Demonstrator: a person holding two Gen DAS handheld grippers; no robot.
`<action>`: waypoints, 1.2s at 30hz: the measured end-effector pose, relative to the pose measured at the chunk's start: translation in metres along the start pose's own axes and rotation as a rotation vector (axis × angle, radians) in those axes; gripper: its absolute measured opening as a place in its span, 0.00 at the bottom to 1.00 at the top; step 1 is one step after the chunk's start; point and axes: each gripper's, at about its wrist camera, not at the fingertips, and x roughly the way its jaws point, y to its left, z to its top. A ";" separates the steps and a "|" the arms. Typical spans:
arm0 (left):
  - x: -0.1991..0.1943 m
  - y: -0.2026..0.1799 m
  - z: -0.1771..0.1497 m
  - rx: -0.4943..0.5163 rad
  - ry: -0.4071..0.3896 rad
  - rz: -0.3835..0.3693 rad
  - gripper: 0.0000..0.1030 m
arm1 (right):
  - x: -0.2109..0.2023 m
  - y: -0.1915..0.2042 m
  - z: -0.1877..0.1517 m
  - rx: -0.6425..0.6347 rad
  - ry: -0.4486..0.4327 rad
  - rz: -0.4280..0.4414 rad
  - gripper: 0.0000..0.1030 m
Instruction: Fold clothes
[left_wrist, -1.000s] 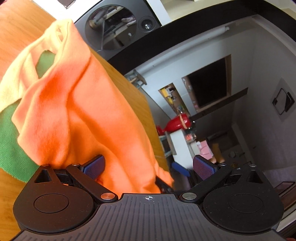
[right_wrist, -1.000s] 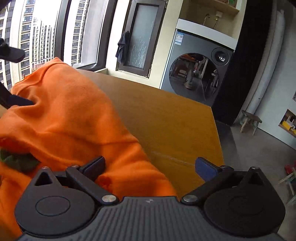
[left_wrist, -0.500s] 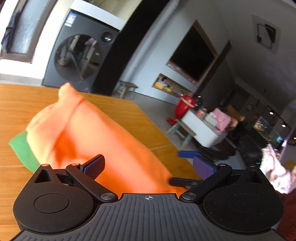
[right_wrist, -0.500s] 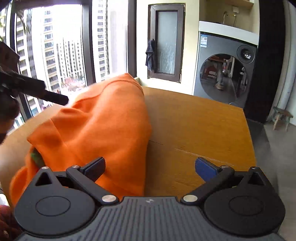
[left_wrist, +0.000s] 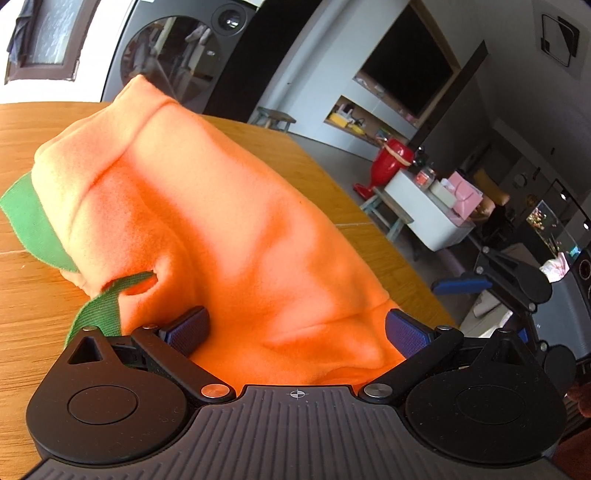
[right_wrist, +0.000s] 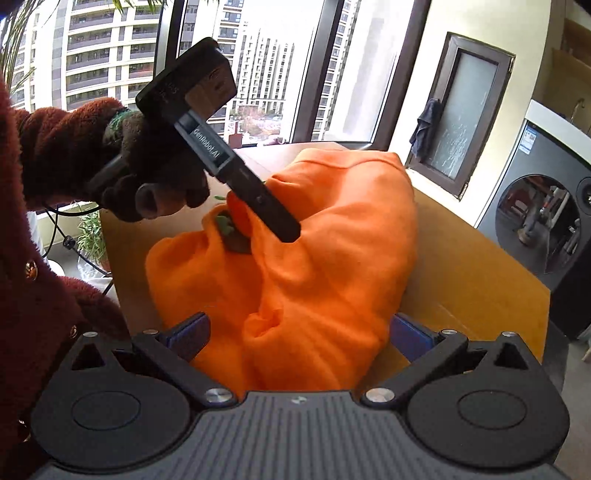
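Note:
An orange fleece garment (left_wrist: 221, 221) with green trim (left_wrist: 29, 221) lies bunched on the wooden table (left_wrist: 37, 302). My left gripper (left_wrist: 295, 332) is open, its blue pads on either side of the near fabric. In the right wrist view the same garment (right_wrist: 332, 258) fills the middle. My right gripper (right_wrist: 299, 332) is open with fabric lying between its pads. The left gripper also shows in the right wrist view (right_wrist: 258, 206), held by a gloved hand, its tip pressed into the garment's far side. The right gripper shows at the right of the left wrist view (left_wrist: 461, 286).
A washing machine (right_wrist: 546, 221) stands beyond the table's far end. Tall windows (right_wrist: 258, 74) run along one side. A white bench with a pink box (left_wrist: 443, 210) and a red object (left_wrist: 391, 162) stand on the floor past the table edge (left_wrist: 369, 206).
Both grippers have swung around the garment, which has been turned and gathered into a heap on the table. Both stay open. The left gripper now appears close in the right wrist view.

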 end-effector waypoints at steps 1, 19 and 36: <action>-0.001 0.000 -0.001 -0.002 -0.003 -0.002 1.00 | 0.003 0.005 -0.002 0.009 0.005 0.038 1.00; -0.063 -0.081 -0.042 0.536 0.013 0.140 1.00 | 0.023 -0.066 -0.008 0.662 0.040 0.142 0.65; 0.022 -0.093 -0.048 0.729 0.087 0.343 1.00 | 0.001 -0.052 -0.010 0.505 0.017 0.050 0.65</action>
